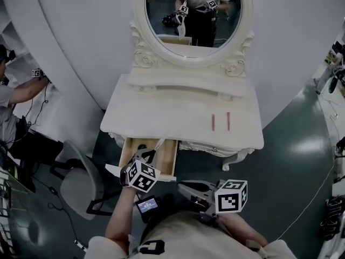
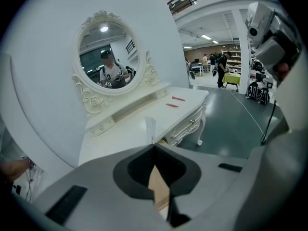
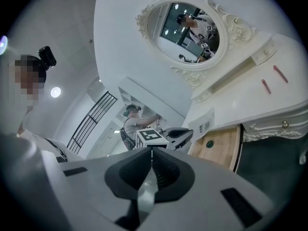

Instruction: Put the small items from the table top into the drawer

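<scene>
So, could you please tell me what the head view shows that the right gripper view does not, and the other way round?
Only the head view shows the grey chair left of the table. Only the right gripper view shows a small green round item inside the open drawer, and the print on the white packet held in the left tool. Both show the two pink sticks on the table top, the oval mirror, the drawer and the packet.

The only letter I can read is a big white "C" on my shirt (image 1: 152,247), seen again in the mirror (image 1: 161,9). The white card (image 3: 208,124) pinched in my left tongs (image 3: 191,134) carries dark print too small to read. The left marker cube (image 1: 143,177) and right marker cube (image 1: 232,196) show only black-and-white squares.
</scene>
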Demonstrator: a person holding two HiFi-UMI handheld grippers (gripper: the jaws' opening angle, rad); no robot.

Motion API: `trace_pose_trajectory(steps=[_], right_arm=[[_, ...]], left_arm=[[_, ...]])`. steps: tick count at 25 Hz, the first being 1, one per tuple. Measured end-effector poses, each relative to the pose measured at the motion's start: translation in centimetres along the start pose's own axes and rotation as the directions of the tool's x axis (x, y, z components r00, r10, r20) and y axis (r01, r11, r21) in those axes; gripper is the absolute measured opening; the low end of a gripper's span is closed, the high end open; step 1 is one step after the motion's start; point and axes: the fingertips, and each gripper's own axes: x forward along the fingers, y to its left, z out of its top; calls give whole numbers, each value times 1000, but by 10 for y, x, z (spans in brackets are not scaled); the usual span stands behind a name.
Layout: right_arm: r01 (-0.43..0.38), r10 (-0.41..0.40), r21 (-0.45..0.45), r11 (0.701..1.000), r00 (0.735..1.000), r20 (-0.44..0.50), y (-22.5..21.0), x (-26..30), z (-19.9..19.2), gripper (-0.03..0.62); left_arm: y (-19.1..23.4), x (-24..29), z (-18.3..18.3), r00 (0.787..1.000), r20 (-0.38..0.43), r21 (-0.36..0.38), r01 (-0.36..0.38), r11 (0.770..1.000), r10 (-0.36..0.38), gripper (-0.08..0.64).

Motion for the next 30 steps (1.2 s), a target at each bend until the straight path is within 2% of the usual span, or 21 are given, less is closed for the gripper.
trace_pose_trajectory(steps=[9, 22, 30], right_arm=[[31, -31, -8, 999, 1000, 4, 6, 14, 7, 29], [34, -34, 10, 999, 999, -16, 11, 52, -3, 29], [35, -34, 32, 999, 999, -12, 20, 81, -16, 29]], left_arm=[[16, -8, -1, 1000, 25, -3, 12, 1000, -12, 55], [32, -16, -28, 999, 16, 1, 39, 999, -39, 55], [33, -22, -50, 996, 5, 39, 89, 995, -89, 55]])
